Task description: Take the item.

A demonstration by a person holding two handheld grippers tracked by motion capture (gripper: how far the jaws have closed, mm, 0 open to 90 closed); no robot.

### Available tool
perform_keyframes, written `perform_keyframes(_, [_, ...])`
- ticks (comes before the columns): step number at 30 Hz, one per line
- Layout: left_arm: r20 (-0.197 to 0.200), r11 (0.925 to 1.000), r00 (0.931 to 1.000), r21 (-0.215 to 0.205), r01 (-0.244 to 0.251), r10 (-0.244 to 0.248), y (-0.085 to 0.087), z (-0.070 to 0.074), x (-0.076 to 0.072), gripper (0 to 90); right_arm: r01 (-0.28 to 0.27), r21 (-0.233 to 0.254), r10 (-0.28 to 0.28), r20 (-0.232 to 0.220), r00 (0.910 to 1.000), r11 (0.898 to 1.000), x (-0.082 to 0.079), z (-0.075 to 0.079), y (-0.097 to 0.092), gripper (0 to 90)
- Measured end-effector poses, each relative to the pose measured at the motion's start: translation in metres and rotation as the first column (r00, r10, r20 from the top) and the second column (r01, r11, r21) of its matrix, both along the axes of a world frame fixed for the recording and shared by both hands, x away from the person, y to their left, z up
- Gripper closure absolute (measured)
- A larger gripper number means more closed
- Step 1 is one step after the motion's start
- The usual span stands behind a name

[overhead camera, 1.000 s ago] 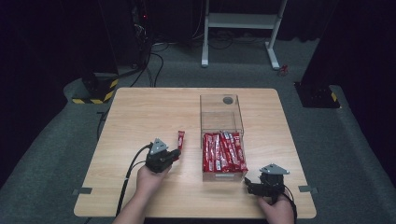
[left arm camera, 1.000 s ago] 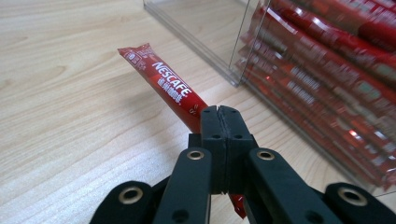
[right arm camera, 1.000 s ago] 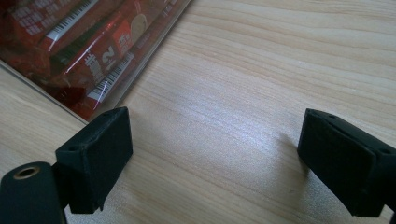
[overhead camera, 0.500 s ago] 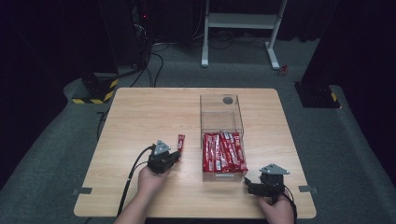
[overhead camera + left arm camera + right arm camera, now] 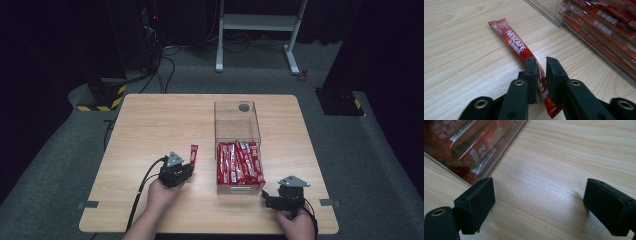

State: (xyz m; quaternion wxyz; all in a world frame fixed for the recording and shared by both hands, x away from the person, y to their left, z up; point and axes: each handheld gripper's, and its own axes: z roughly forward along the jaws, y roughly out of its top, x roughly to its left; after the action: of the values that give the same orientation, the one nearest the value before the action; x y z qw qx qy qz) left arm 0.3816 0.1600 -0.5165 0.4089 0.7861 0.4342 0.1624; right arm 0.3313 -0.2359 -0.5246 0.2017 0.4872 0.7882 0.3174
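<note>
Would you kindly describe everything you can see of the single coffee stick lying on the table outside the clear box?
The coffee stick is a long, narrow, glossy red packet with white NESCAFE lettering and crimped ends. It lies flat on the wooden table, left of the clear box and apart from it. Its near end sits between the jaws of the left hand-held gripper, which have just been opening; a narrow gap shows beside it.

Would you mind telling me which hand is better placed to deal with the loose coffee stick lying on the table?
Left. Its tongs straddle the coffee stick, jaws just opening. The right tongs stand open over bare table beyond the clear box.
</note>
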Motion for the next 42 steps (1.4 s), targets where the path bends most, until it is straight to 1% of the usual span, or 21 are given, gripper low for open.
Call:
perform_keyframes(1, [0.008, 1.0, 1.0, 0.009, 0.002, -0.002, 0.001, 0.001, 0.0, 77.1, 0.0, 0.0, 0.0, 0.0, 1.0, 1.0, 0.0, 0.0, 0.0, 10.1])
perform_keyframes(3, [0.013, 1.0, 0.9999, 0.002, 0.0, 0.0, 0.003, 0.003, -0.001, 73.2, 0.001, 0.001, -0.001, -0.001, 1.0, 1.0, 0.0, 0.0, 0.0, 10.1])
perform_keyframes(6, [0.029, 0.9999, 0.9996, -0.012, -0.004, 0.004, 0.005, 0.007, -0.002, 70.6, 0.001, 0.002, -0.001, -0.001, 1.0, 1.0, 0.0, 0.0, 0.0, 10.1])
perform_keyframes(11, [0.05, 0.9997, 0.9987, -0.022, 0.009, -0.008, 0.009, 0.015, -0.006, 64.5, 0.001, 0.002, -0.001, -0.001, 1.0, 1.0, 0.0, 0.0, 0.0, 10.1])
perform_keyframes(14, [0.057, 0.999, 0.9983, -0.041, 0.016, -0.013, 0.01, 0.02, -0.009, 61.6, -0.001, 0.002, 0.001, 0.0, 1.0, 1.0, 0.0, 0.0, 0.0, 10.1])
perform_keyframes(18, [0.084, 0.9985, 0.9963, -0.051, 0.018, -0.014, 0.013, 0.029, -0.012, 56.6, -0.002, 0.002, 0.002, 0.0, 1.0, 1.0, 0.0, 0.0, 0.0, 10.1])
perform_keyframes(20, [0.087, 0.9978, 0.9961, -0.063, 0.02, -0.014, 0.014, 0.031, -0.013, 53.4, -0.002, 0.001, 0.002, 0.0, 1.0, 1.0, 0.0, 0.0, 0.0, 10.1])
perform_keyframes(22, [0.087, 0.998, 0.996, -0.058, 0.026, -0.021, 0.017, 0.033, -0.013, 50.8, -0.003, 0.001, 0.003, 0.0, 1.0, 1.0, 0.0, 0.0, 0.0, 10.1])
perform_keyframes(25, [0.08, 0.9973, 0.9967, -0.071, 0.021, -0.015, 0.019, 0.034, -0.014, 48.6, -0.006, 0.0, 0.006, 0.001, 1.0, 1.0, 0.0, 0.0, 0.0, 10.1])
perform_keyframes(30, [0.078, 0.998, 0.9968, -0.06, 0.02, -0.015, 0.022, 0.037, -0.017, 46.3, -0.008, 0.0, 0.008, 0.002, 1.0, 1.0, 0.0, 0.0, 0.0, 10.1])
perform_keyframes(31, [0.079, 0.9984, 0.9967, -0.053, 0.021, -0.016, 0.024, 0.036, -0.018, 45.8, -0.009, 0.0, 0.009, 0.002, 1.0, 1.0, 0.0, 0.0, 0.0, 10.1])
perform_keyframes(32, [0.084, 0.9992, 0.9963, -0.034, 0.021, -0.018, 0.025, 0.036, -0.019, 45.5, -0.009, 0.0, 0.009, 0.002, 1.0, 1.0, 0.0, 0.0, 0.0, 10.1])
perform_keyframes(33, [0.082, 0.9995, 0.9965, -0.027, 0.017, -0.015, 0.027, 0.036, -0.02, 44.8, -0.011, -0.001, 0.011, 0.002, 0.9999, 1.0, 0.0, 0.0, 0.0, 10.1])
perform_keyframes(38, [0.079, 0.9992, 0.9967, -0.035, -0.018, 0.02, 0.045, 0.033, -0.025, 43.7, -0.019, -0.001, 0.019, 0.003, 0.9998, 1.0, 0.0, 0.0, 0.0, 10.1])
perform_keyframes(41, [0.085, 0.9989, 0.9955, -0.027, -0.04, 0.042, 0.056, 0.032, -0.028, 42.9, -0.02, -0.001, 0.02, 0.003, 0.9998, 1.0, 0.0, 0.0, 0.0, 10.1])
perform_keyframes(42, [0.085, 0.9985, 0.9952, -0.031, -0.046, 0.048, 0.06, 0.032, -0.029, 42.7, -0.018, 0.0, 0.018, 0.002, 0.9998, 1.0, 0.0, 0.0, 0.0, 10.1])
